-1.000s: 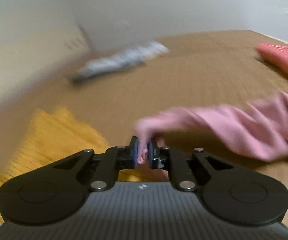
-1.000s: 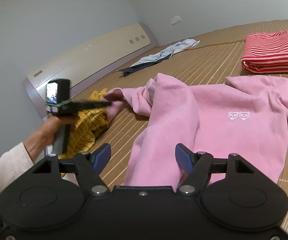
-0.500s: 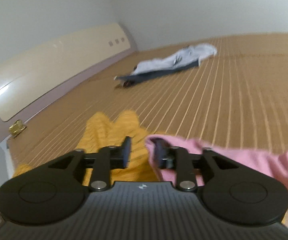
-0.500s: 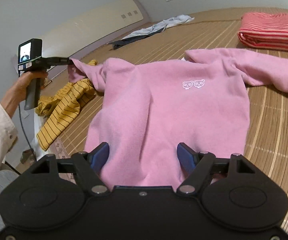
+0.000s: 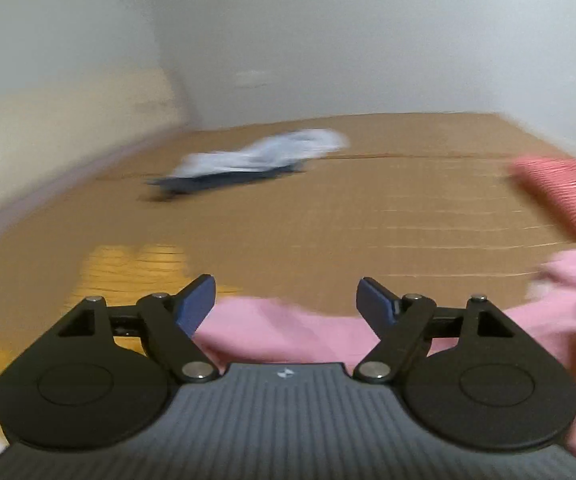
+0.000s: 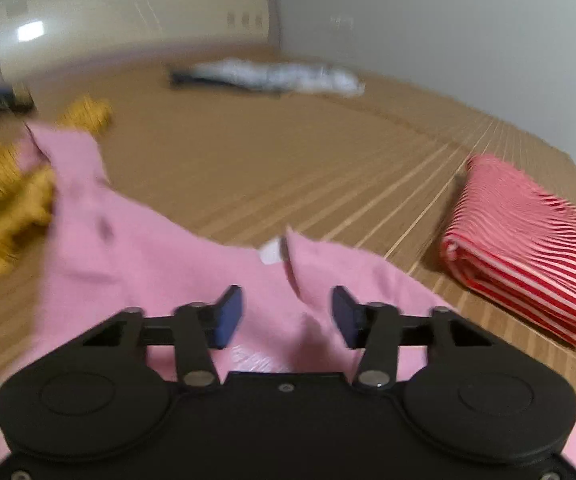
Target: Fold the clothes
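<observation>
Released from the left gripper [image 5: 285, 300], whose jaws were opening, the pink sweatshirt [image 6: 135, 256] lay under the closing, unclenched right gripper [image 6: 286, 312].

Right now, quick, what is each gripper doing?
Left gripper: jaws opening, wide apart above the pink sweatshirt, gripping nothing.
Right gripper: jaws closing over the pink sweatshirt, not yet pressing on it.

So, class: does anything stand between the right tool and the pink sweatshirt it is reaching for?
Nothing visible does. The right tool is closing directly over the pink fleece sweatshirt, with fabric already between its blue pads. The folded red-and-white striped garment lies apart to the right, the yellow striped one to the left.
</observation>
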`<action>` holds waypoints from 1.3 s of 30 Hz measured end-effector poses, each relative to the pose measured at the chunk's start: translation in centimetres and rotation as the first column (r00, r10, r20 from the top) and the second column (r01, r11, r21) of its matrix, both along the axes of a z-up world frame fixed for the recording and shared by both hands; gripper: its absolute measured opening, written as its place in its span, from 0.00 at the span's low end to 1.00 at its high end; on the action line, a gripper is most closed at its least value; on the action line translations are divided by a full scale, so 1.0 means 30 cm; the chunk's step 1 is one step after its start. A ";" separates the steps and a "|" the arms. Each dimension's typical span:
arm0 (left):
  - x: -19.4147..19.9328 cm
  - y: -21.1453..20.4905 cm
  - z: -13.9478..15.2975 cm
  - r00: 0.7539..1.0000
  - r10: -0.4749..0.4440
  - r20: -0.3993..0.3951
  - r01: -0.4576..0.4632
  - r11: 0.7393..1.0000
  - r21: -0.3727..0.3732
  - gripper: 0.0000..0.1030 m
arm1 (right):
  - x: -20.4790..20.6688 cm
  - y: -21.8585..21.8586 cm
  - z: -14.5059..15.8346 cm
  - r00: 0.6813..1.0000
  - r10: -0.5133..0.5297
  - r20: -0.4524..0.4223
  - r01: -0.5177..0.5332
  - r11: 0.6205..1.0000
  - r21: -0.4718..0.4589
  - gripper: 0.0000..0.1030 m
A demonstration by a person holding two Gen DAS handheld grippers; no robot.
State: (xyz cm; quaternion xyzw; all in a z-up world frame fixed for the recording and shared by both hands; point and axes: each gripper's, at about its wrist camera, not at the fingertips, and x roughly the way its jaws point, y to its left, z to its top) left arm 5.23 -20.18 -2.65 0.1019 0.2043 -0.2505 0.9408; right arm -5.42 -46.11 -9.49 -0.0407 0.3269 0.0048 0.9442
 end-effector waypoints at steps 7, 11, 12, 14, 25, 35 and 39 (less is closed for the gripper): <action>-0.030 -0.283 -0.185 0.978 -0.176 -0.114 0.196 0.961 0.196 0.79 | -0.008 -0.036 -0.090 0.997 -0.054 -0.053 0.051 0.997 -0.059 0.42; -0.051 -0.308 -0.247 0.975 -0.197 -0.106 0.220 0.933 0.285 0.80 | -0.103 -0.125 -0.108 0.989 -0.145 -0.032 0.143 0.988 -0.065 0.38; -0.048 -0.303 -0.249 0.975 -0.194 -0.108 0.217 0.934 0.284 0.80 | -0.120 -0.146 -0.109 0.981 -0.189 -0.033 0.186 0.979 -0.088 0.41; -0.048 -0.290 -0.251 0.980 -0.182 -0.077 0.197 0.936 0.291 0.80 | -0.146 -0.196 -0.111 0.966 -0.257 -0.023 0.254 0.962 -0.097 0.59; -0.081 -0.185 -0.147 0.975 -0.195 -0.108 0.207 0.972 0.111 0.80 | -0.096 -0.288 -0.121 0.939 -0.342 0.042 0.345 0.932 -0.111 0.66; -0.123 -0.159 -0.135 0.968 -0.232 -0.093 0.244 0.959 0.147 0.80 | -0.170 -0.179 0.011 0.936 -0.328 0.125 0.349 0.912 -0.215 0.46; -0.113 -0.146 -0.126 0.971 -0.222 -0.093 0.233 0.965 0.124 0.80 | -0.290 0.131 0.081 0.989 0.028 0.146 -0.011 0.993 -0.119 0.48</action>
